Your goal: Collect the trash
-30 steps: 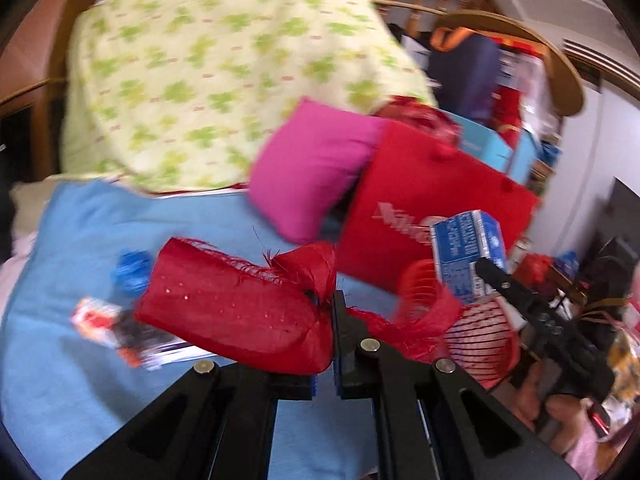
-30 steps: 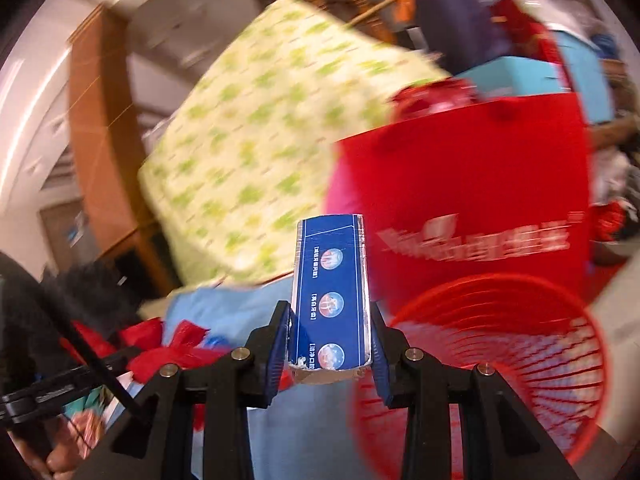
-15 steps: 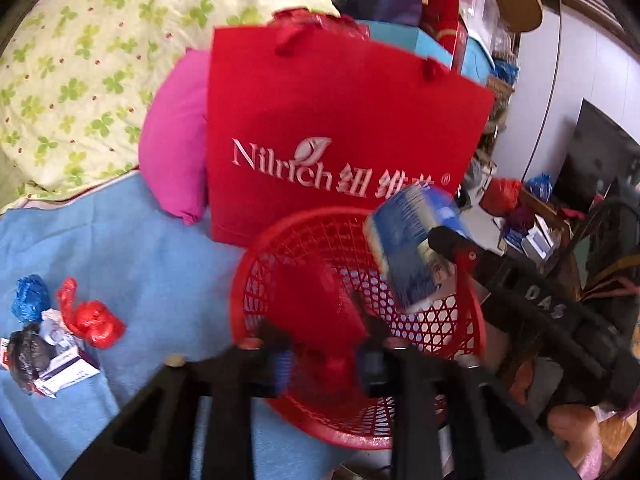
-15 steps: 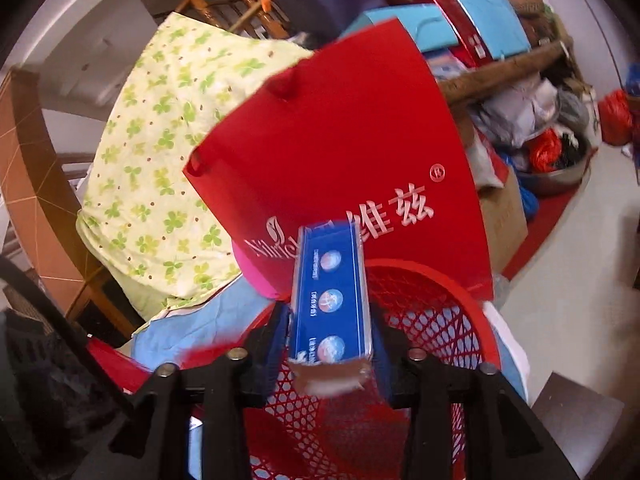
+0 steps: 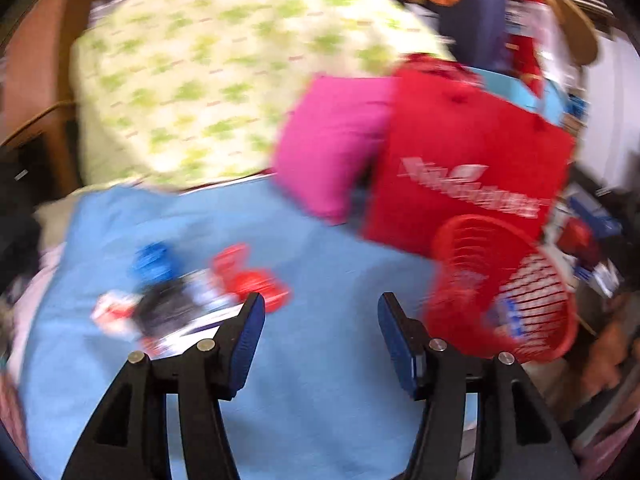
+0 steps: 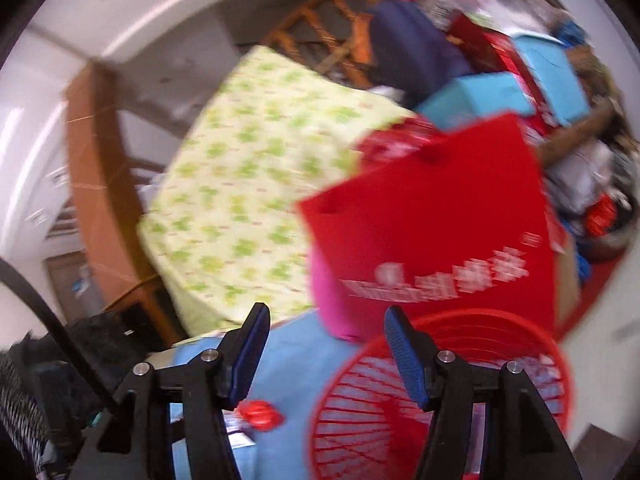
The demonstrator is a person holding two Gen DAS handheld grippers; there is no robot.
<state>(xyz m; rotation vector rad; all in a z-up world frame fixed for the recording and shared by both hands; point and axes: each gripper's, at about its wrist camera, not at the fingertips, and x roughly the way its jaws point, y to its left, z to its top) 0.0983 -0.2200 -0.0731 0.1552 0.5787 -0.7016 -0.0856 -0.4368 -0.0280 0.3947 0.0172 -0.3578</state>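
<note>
My left gripper (image 5: 320,312) is open and empty above the blue blanket (image 5: 320,264). A red plastic basket (image 5: 500,280) stands to its right with something blue and white inside. A red crumpled wrapper (image 5: 248,276), a blue crumpled piece (image 5: 154,262) and a dark packet with papers (image 5: 168,312) lie on the blanket to the left. My right gripper (image 6: 324,332) is open and empty over the near edge of the basket (image 6: 440,400). The red wrapper also shows in the right wrist view (image 6: 260,414).
A red paper bag with white lettering (image 5: 468,168) stands behind the basket, with a pink cushion (image 5: 332,148) beside it. A green-patterned quilt (image 5: 224,72) is piled at the back. Cluttered boxes (image 6: 520,80) fill the right side.
Both grippers have opened. The red cloth left my left gripper and the blue box left my right gripper. My left gripper swung back left over the blanket.
</note>
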